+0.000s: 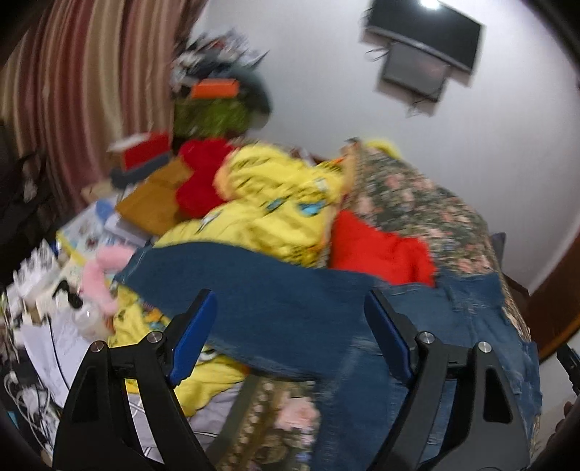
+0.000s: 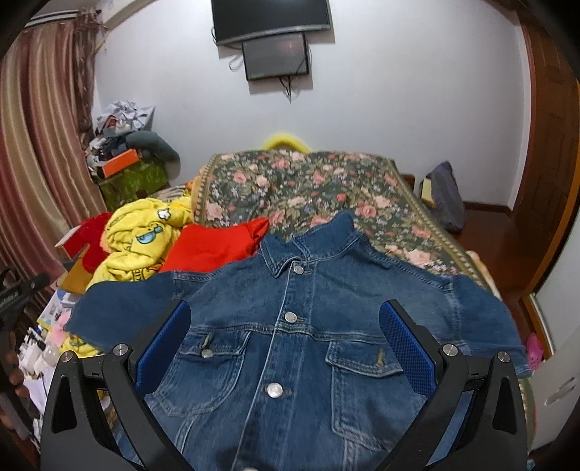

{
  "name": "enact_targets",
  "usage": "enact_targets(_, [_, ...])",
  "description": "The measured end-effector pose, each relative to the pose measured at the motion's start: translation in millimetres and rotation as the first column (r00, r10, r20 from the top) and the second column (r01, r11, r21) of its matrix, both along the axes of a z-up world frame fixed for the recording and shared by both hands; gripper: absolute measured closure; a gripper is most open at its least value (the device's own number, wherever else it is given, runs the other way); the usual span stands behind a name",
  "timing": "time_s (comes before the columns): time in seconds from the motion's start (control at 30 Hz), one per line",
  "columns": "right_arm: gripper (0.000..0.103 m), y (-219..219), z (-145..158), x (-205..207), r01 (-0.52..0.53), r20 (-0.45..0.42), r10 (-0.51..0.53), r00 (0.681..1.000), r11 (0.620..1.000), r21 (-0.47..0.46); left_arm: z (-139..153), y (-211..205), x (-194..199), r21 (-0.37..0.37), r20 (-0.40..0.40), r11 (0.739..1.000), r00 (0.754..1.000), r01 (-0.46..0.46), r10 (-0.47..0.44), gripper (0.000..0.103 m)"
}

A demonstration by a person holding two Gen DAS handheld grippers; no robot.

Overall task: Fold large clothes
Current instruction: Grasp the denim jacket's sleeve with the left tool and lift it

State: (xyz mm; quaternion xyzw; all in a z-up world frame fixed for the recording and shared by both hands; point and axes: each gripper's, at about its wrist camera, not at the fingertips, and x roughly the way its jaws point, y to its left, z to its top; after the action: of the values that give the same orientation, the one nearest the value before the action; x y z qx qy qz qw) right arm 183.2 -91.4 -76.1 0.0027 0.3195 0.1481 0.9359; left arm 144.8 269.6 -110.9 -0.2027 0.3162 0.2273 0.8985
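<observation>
One denim jacket [image 2: 290, 344] lies front up on a bed under a floral cover [image 2: 308, 188], collar toward the far wall.

Both claws are released and grasp nothing: the right claw [image 2: 284, 344] hangs over the jacket's chest with the button row between its blue pads [image 2: 406, 351], and the left claw [image 1: 290, 329] hangs over one spread sleeve, its view blurred. A red cloth [image 2: 214, 246] touches the jacket's left shoulder, and a yellow printed garment [image 2: 141, 242] is heaped just beside it. Behind them a green box [image 2: 134, 177] carries an orange box [image 2: 121, 165] and a pile of clutter next to a striped curtain [image 2: 40, 145]. Two dark screens [image 2: 272, 32] hang on the white wall above the bed. A wooden door frame [image 2: 551, 145] stands at the right, and a grey bag [image 2: 446, 195] leans on the floor near it.
</observation>
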Motion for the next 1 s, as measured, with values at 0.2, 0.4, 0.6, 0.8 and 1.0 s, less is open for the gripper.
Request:
enact_targets(0.2, [0.0, 18.3, -17.4, 35.1, -0.024, -0.058, 0.018, 0.998, 0.995, -0.099, -56.3, 89.1, -7.6, -0.179, -0.099, 0.974, 0.987, -0.141, 0.125, 0.021])
enact_targets(0.4, [0.0, 24.3, -35.5, 58.9, -0.073, -0.149, 0.059, 0.987, 0.994, -0.087, -117.0, 140.4, -7.0, -0.391, -0.163, 0.909, 0.983, -0.145, 0.087, 0.021])
enact_targets(0.6, [0.0, 26.6, -50.0, 71.4, -0.076, -0.2, 0.053, 0.978, 0.991, -0.108, -164.0, 163.0, 3.3, -0.49, -0.227, 0.854, 0.971, -0.176, 0.07, 0.03])
enact_targets(0.8, [0.0, 27.9, -57.3, 74.6, -0.07, -0.223, 0.038, 0.974, 0.988, -0.139, -186.2, 173.3, 15.2, -0.521, -0.222, 0.835, 0.973, -0.176, 0.067, 0.043])
enact_targets(1.0, [0.0, 28.5, -58.4, 78.1, -0.068, -0.235, 0.034, 0.971, 0.988, -0.142, -208.0, 178.9, 22.8, -0.555, -0.222, 0.808, 0.971, -0.197, 0.084, 0.058])
